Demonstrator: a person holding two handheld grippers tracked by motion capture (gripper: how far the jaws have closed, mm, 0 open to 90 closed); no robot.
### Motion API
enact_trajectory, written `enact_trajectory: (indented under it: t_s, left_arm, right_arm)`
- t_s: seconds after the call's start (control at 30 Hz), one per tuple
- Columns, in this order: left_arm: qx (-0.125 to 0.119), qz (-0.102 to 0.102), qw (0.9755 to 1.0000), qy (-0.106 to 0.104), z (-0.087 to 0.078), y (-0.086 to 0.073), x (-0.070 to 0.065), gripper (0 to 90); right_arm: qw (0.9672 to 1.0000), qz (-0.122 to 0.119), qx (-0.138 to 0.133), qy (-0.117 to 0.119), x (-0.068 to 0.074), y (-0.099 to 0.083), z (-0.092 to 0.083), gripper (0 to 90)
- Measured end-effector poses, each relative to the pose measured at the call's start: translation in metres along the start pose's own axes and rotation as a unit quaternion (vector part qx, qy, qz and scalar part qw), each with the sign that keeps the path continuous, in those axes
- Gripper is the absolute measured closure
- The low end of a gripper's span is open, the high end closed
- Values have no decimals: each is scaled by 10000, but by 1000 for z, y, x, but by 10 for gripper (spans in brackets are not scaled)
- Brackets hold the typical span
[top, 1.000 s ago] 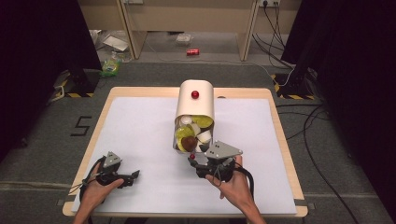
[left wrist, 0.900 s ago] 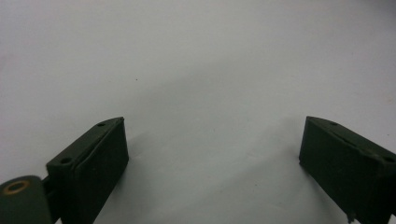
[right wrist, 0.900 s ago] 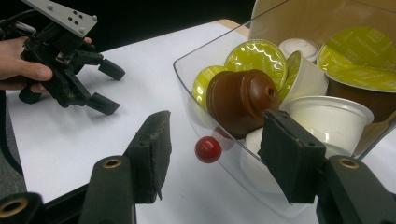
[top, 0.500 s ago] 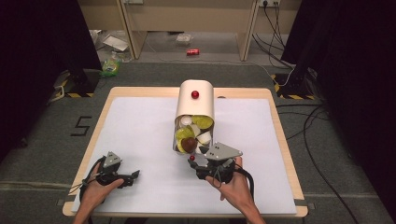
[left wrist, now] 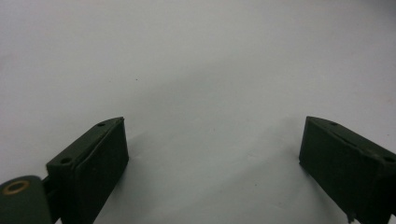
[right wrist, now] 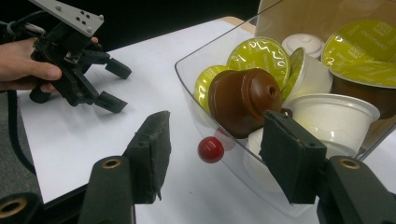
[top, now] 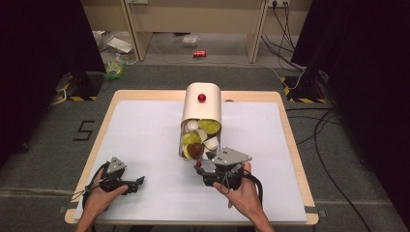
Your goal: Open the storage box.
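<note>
The right hand-held gripper [right wrist: 215, 140] sits low over the desk [top: 145, 135], gripped from behind by the person's right hand [top: 244, 195]. Its jaws are spread and pinch nothing. Between them, just ahead of the pads, is the small red knob [right wrist: 210, 149] on the front of a clear drawer [right wrist: 187, 88]; neither pad touches the knob. The jaw on the right of the right gripper view stands in front of the drawer's curved wall, and I cannot tell whether it touches.

The drawer is directly ahead of this gripper and holds coffee capsules. A brown capsule [right wrist: 245, 100] is nearest, just past the knob, with green-lidded capsules [right wrist: 258, 56] behind and to either side of it. A white capsule [right wrist: 334, 116] lies beyond the jaw on the right. Farther ahead, the drawer runs into a cream rounded housing [top: 203, 108] with a second red knob [top: 201, 98] on top.

Well off to this gripper's left, the left hand-held gripper [top: 138, 182] rests on the desk in the person's left hand [top: 99, 198]. Its jaws are spread wide over bare white desk surface, with nothing between them.
</note>
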State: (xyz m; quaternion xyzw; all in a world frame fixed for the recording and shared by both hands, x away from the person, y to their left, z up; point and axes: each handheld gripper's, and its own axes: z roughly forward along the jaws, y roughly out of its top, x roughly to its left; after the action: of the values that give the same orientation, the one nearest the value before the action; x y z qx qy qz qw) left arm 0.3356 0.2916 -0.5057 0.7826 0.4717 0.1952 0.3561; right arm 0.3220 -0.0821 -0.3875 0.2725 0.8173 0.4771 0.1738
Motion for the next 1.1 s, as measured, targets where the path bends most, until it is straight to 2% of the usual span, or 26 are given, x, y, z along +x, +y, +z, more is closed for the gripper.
enact_trajectory:
  t_s: [0.23,0.63,1.1]
  left_arm:
    - [2,2,10000,-1,0,0,0,72]
    - [2,0,10000,-1,0,0,0,72]
    - [2,2,10000,-1,0,0,0,72]
  right_arm:
    - [9999,61,-88,-5,-1,2,-1,425]
    - [9994,206,-206,-164,-4,7,1,406]
    - [9983,421,-289,-296,-8,15,11,311]
